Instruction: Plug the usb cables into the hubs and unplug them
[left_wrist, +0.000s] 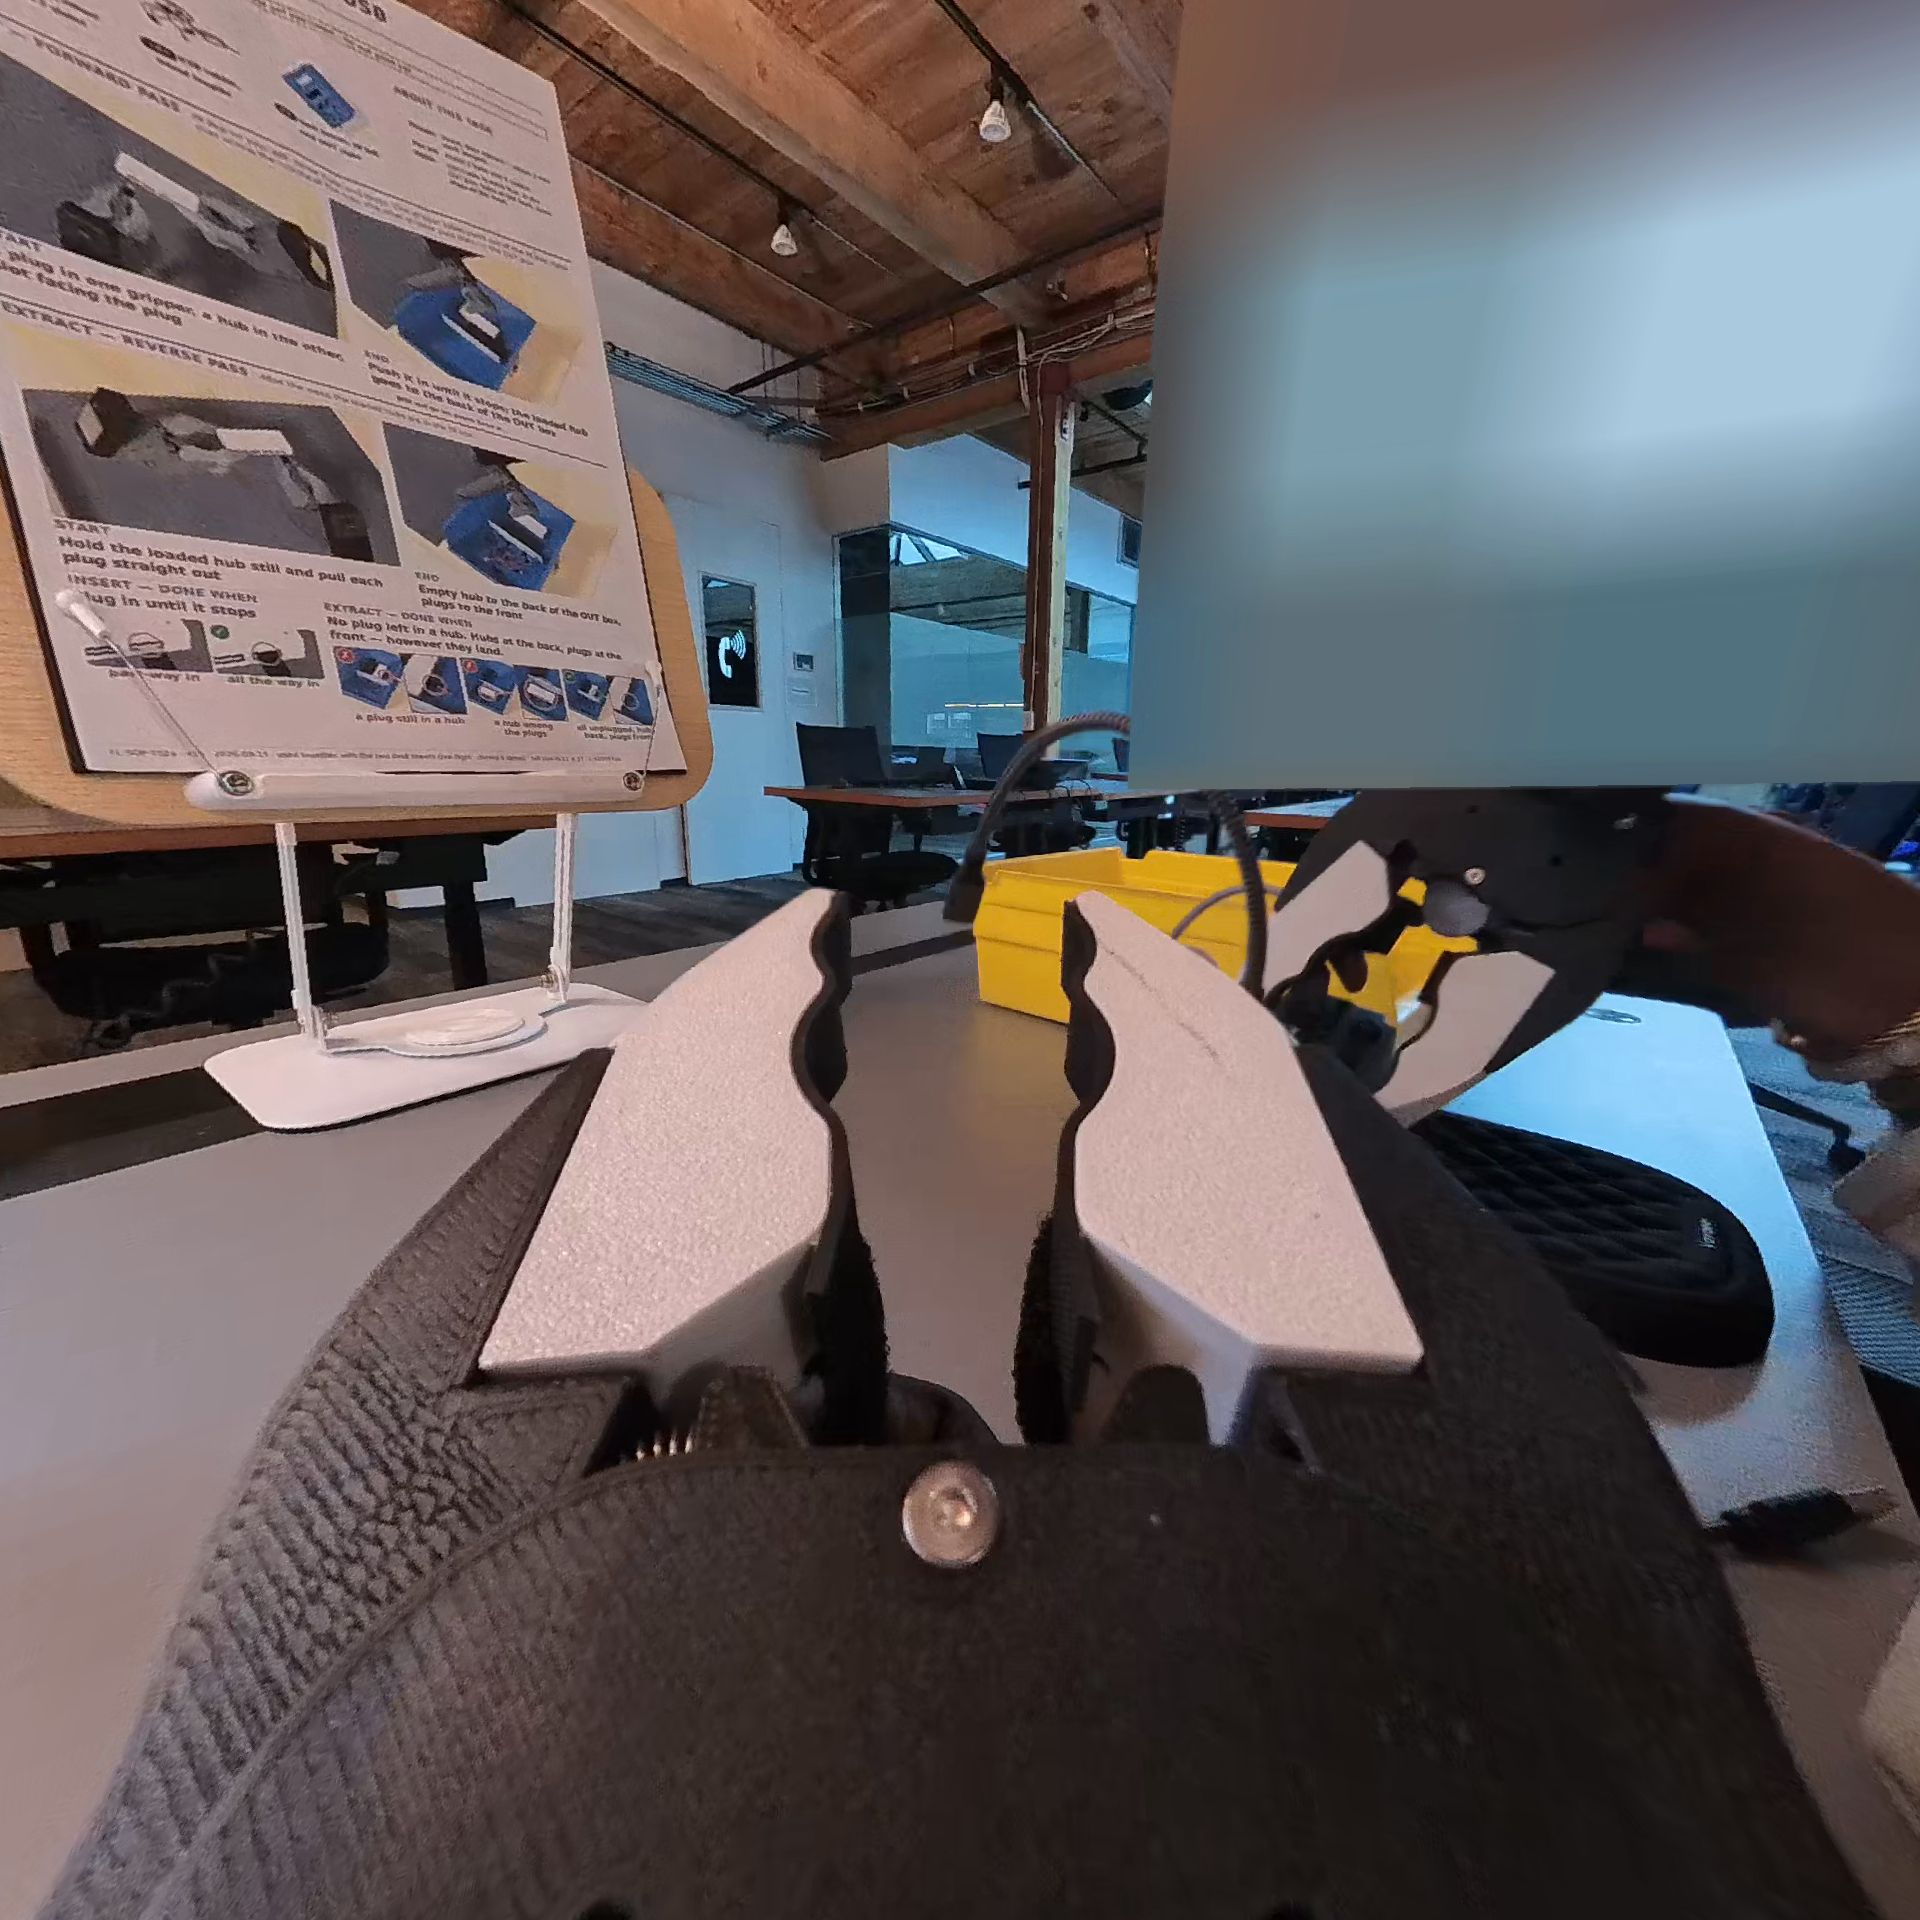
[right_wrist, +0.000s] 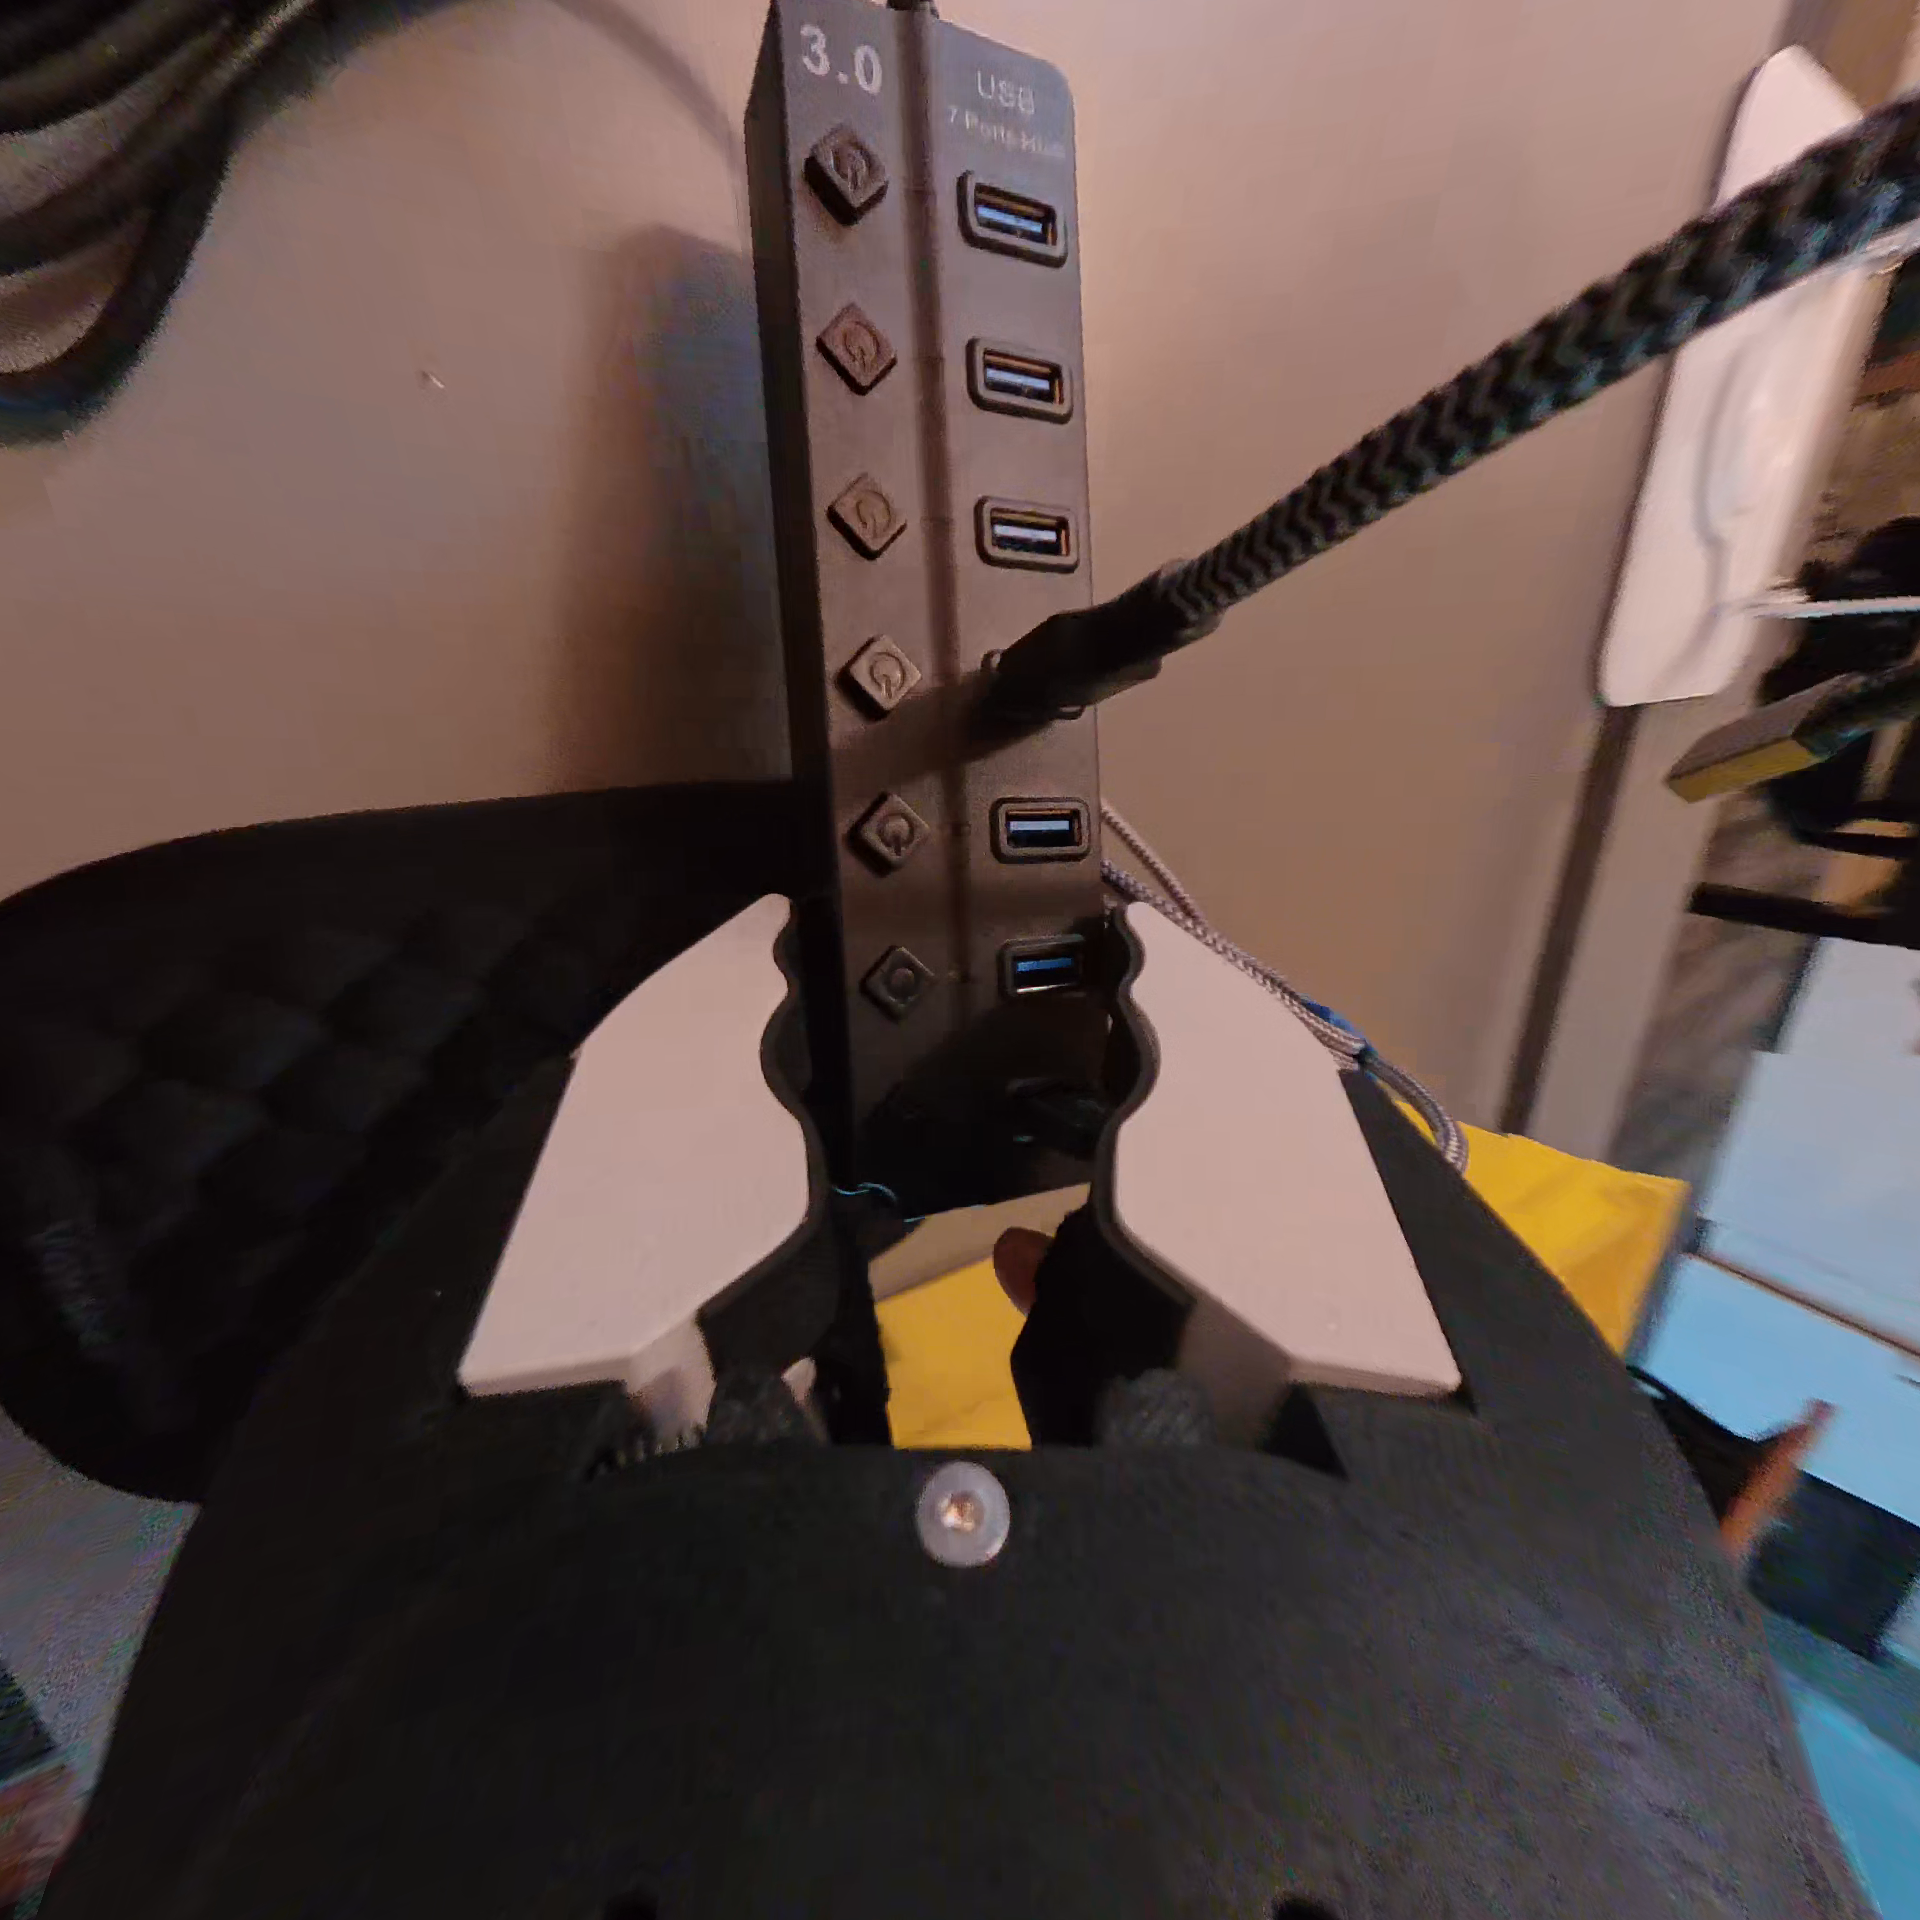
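My right gripper (right_wrist: 956, 935) is shut on the lower end of a long black USB hub (right_wrist: 935, 468), which points up and away from the camera. The hub has a row of several ports beside a row of buttons. A black braided cable (right_wrist: 1455, 395) is plugged into a middle port, and its plug (right_wrist: 1081, 665) is seated there. My left gripper (left_wrist: 951, 935) is open and empty, held low over the grey table (left_wrist: 260, 1299). In the left wrist view the right gripper (left_wrist: 1335, 1029) is to the right and the cable (left_wrist: 1013, 779) arches over it.
A yellow bin (left_wrist: 1029, 935) stands on the table behind the grippers and also shows in the right wrist view (right_wrist: 1548, 1216). A grey braided cable (right_wrist: 1205, 935) lies by it. An instruction sheet on a white stand (left_wrist: 312, 416) is at the left. A black mesh pad (left_wrist: 1600, 1247) lies at the right. The gap from one gripper's tips to the other's is roughly 25 cm.
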